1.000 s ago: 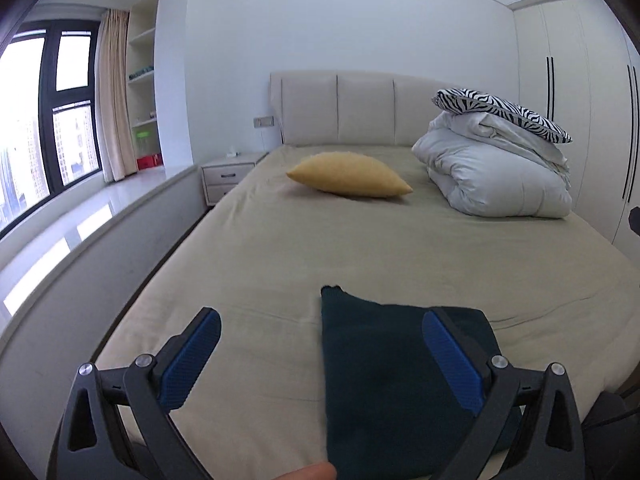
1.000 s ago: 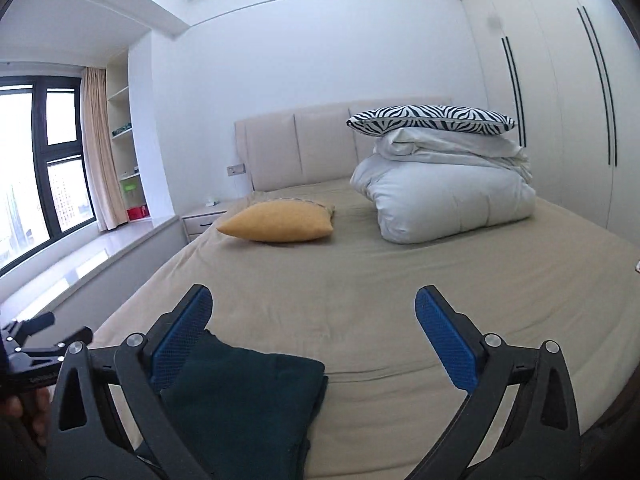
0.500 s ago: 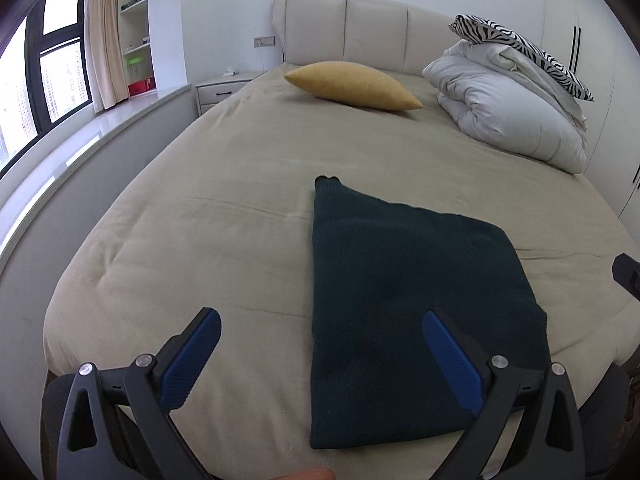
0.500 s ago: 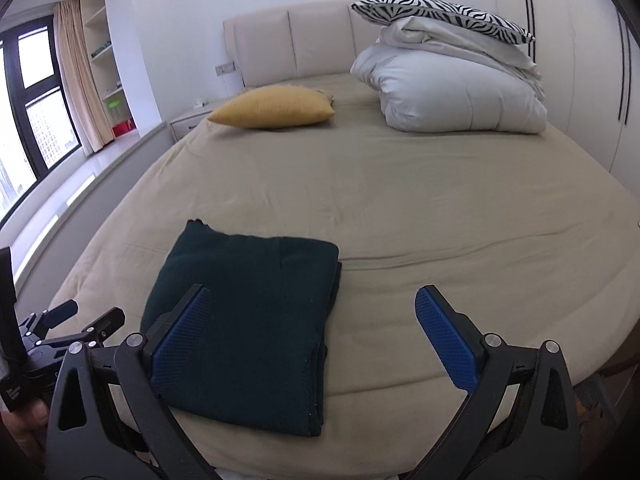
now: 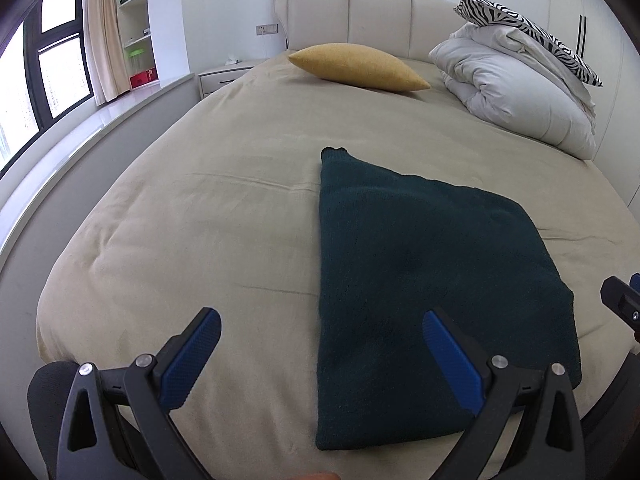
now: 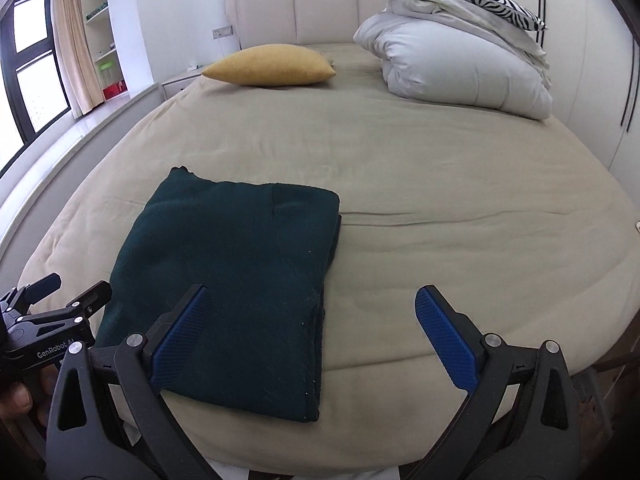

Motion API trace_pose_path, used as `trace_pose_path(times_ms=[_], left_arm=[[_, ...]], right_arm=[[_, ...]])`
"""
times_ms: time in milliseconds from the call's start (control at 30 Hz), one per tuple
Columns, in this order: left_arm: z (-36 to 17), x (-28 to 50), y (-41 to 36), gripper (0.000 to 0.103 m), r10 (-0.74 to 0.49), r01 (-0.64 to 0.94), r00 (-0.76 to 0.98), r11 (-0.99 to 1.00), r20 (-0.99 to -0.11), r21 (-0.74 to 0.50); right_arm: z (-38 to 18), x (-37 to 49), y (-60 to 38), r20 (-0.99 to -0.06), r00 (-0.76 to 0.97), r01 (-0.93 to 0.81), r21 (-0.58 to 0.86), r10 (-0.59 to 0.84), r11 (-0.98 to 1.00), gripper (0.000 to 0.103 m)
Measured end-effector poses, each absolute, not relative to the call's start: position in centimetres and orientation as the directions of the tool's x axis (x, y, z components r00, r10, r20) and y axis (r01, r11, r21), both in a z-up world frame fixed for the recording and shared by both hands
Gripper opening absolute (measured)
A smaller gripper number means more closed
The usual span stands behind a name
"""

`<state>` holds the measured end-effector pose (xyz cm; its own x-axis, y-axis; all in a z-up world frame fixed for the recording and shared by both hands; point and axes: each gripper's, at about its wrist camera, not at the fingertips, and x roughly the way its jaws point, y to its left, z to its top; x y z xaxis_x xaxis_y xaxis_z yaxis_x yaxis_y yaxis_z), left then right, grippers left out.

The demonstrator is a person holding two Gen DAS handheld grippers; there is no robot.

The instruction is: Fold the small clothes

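Observation:
A dark green knitted garment lies folded into a flat rectangle near the foot of the beige bed. In the right wrist view the same garment sits left of centre. My left gripper hovers open above the bed's near edge, its right finger over the garment's near part. My right gripper is open too, with its left finger over the garment's near right corner. Neither holds anything. The left gripper also shows at the far left of the right wrist view.
A yellow cushion lies near the headboard. A folded white duvet with a zebra-striped pillow on top sits at the back right. A bedside table and a window ledge run along the left; wardrobes stand at the right.
Both grippers rose and tilted down over the last second, so the whole folded garment came into view. The garment has not moved. Both stayed open.

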<state>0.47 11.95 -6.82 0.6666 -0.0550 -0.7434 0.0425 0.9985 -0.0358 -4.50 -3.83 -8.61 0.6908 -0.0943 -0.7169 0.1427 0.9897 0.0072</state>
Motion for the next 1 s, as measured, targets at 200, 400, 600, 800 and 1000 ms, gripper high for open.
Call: trace_pose_path(times_ms=[200,400,600,800,1000], left_arm=[[-7.1,0.5,11.9,0.103,-0.055,0.043,0.662,0.998,-0.748,-0.035],[-7.1,0.5,11.9,0.103,-0.055,0.042,0.662,0.998,-0.747,-0.035],[-7.2,0.4,11.9,0.103,-0.052,0.042,0.665,0.999,-0.745,-0.032],[-7.2,0.2,11.8,0.103,-0.049,0.042,0.664,0.999,-0.746,-0.027],[-7.2,0.2,11.8,0.103,-0.048,0.042,0.664,0.999,-0.746,-0.027]], right_arm=[[-9.1,-4.4,-3.4,-0.729,0.678,0.131,-0.003,-0.091,0.991,0.103],[-9.1,-4.5,-3.0,-0.733,0.674,0.125,-0.004,-0.088,0.992,0.103],[-9.0,-4.5,-3.0,-0.734,0.673,0.127,-0.003,-0.088,0.992,0.103],[-9.0,-4.5,-2.9,-0.735,0.672,0.126,-0.002,-0.087,0.992,0.103],[-9.1,-4.5,-2.7,-0.738,0.67,0.127,0.002,-0.085,0.992,0.103]])
